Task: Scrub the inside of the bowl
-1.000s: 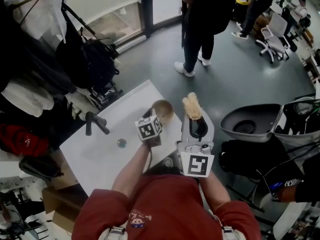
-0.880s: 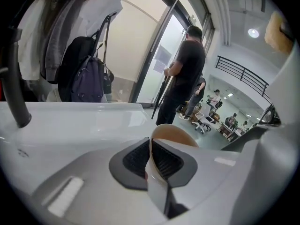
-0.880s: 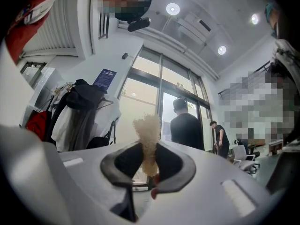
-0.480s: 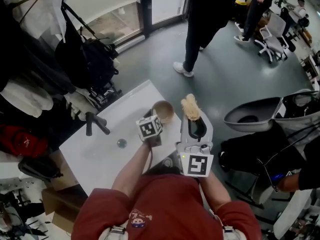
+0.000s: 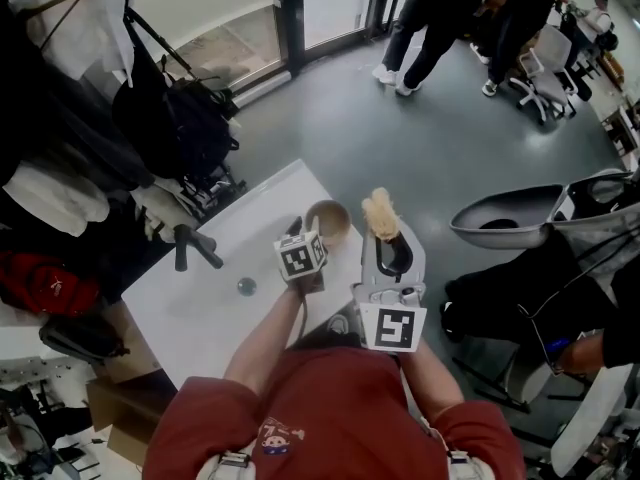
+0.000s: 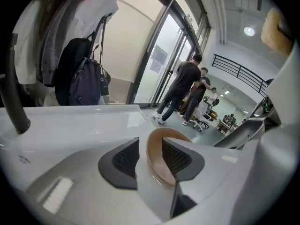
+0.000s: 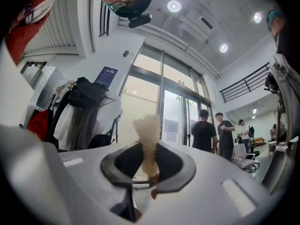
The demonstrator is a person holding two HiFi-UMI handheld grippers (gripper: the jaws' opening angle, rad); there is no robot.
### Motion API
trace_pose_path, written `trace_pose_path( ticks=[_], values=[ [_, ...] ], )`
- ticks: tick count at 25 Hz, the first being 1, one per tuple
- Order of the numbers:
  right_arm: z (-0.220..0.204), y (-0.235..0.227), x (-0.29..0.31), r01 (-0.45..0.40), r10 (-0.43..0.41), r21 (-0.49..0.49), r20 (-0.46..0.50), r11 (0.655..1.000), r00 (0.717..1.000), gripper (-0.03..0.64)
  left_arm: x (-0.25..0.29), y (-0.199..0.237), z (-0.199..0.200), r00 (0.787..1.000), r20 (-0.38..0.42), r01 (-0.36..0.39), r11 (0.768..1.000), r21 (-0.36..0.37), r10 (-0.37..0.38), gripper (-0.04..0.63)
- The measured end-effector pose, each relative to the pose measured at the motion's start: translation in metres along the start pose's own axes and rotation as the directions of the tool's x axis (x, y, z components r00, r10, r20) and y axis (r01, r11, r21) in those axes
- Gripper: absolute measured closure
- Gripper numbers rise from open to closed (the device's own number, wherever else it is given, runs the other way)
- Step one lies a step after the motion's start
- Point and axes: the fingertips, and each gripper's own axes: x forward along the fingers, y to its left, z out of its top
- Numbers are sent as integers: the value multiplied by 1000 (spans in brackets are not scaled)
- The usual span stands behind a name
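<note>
Bowl: the brown bowl (image 5: 327, 218) is at the far right edge of the white worktop (image 5: 200, 313), and its pale inside shows towards me.
Left tongs: my left tongs (image 6: 150, 154) point down at the bowl. The jaws stand apart and have just been opening. The near wall of the bowl is in the gap between them, with one pad outside the bowl and the other inside. The outside pad is clearly free of the wall. I see no pressing from the inside pad either, so I do not hold the bowl.
Right tongs: my right tongs (image 7: 149, 161) are clamped on the scrubber (image 7: 148, 130), a pale, fibrous tuft that sticks out past the jaw tips.
Right tongs, place: in the head view they are just to the right of the bowl. The scrubber is beside the rim and not inside the bowl. I cannot tell if it touches the rim.
Both tongs: they are side by side in front of my body, the left one lower and nearer to the bowl.
Worktop: a dark tap (image 5: 192, 246) stands at its left side, well apart from the bowl.
Room, left: coats (image 5: 60, 78) hang beside a black bag (image 5: 190, 118).
Room, far: people (image 5: 445, 13) stand on the grey floor near the glass doors.
</note>
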Motion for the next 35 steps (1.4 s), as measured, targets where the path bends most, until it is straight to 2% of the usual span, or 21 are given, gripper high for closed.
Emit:
trace_pose_path(
  ticks=[5, 12, 18, 23, 26, 29, 32, 35],
  values=[
    [-1, -2, 0, 5, -5, 5, 1, 1000, 1000, 541, -13, 2, 20, 996, 89, -22, 1000, 20, 20, 422],
    [-1, -6, 3, 10, -10, 17, 0, 1000, 1000, 541, -36, -8, 46, 983, 182, -8, 997, 83, -7, 420],
    [-2, -10, 5, 9, -9, 19, 4, 1000, 1000, 541, -65, -16, 74, 961, 274, -2, 989, 146, -39, 420],
    [0, -9, 9, 8, -9, 26, 7, 1000, 1000, 541, -103, -43, 120, 908, 407, -19, 959, 282, -102, 422],
    [1, -10, 11, 12, -12, 33, 12, 999, 1000, 541, -131, -61, 151, 861, 487, -12, 951, 309, -148, 422],
    [2, -14, 15, 20, -21, 48, 19, 999, 1000, 541, -156, -77, 177, 809, 557, -31, 933, 358, -187, 422],
    [5, -18, 18, 27, -29, 44, 26, 999, 999, 541, -175, -89, 191, 778, 591, -54, 915, 400, -213, 422],
    [6, -23, 18, 32, -33, 19, 30, 999, 999, 541, -194, -97, 201, 751, 623, -63, 915, 398, -220, 423]
  ],
)
